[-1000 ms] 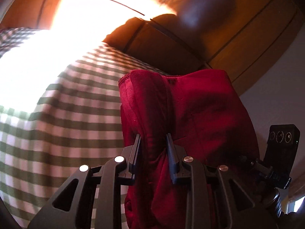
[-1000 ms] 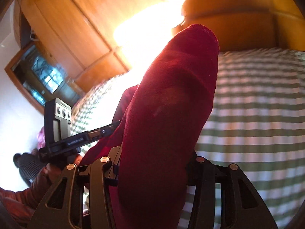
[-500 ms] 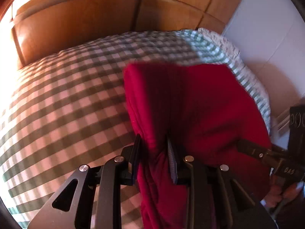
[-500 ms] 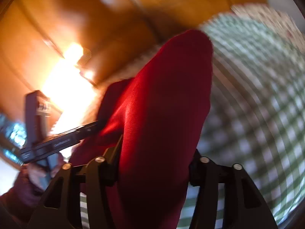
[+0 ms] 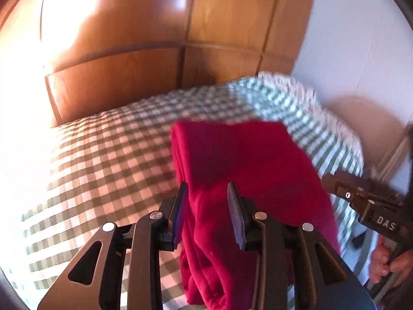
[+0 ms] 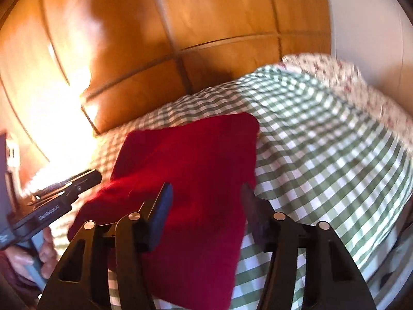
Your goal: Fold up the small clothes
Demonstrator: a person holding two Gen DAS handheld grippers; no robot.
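A folded red garment [image 5: 247,170] hangs between both grippers above a bed with a green-and-white checked cover [image 5: 103,170]. My left gripper [image 5: 209,201] is shut on a bunched left edge of the red garment. In the right wrist view the red garment [image 6: 196,170] fills the gap of my right gripper [image 6: 206,204], whose fingers press it from both sides. The right gripper also shows at the right of the left wrist view [image 5: 366,201], and the left gripper at the left of the right wrist view [image 6: 64,193].
A wooden headboard [image 5: 124,77] and wood panelling stand behind the bed. A white wall [image 5: 356,41] is to the right. A floral sheet edge [image 6: 348,82] borders the cover's far right. Bright sunlight washes out the left side.
Both grippers have swung with the red garment, from facing the wood panelling to looking down over the bed. The garment now lies flatter and lower, close to the cover.
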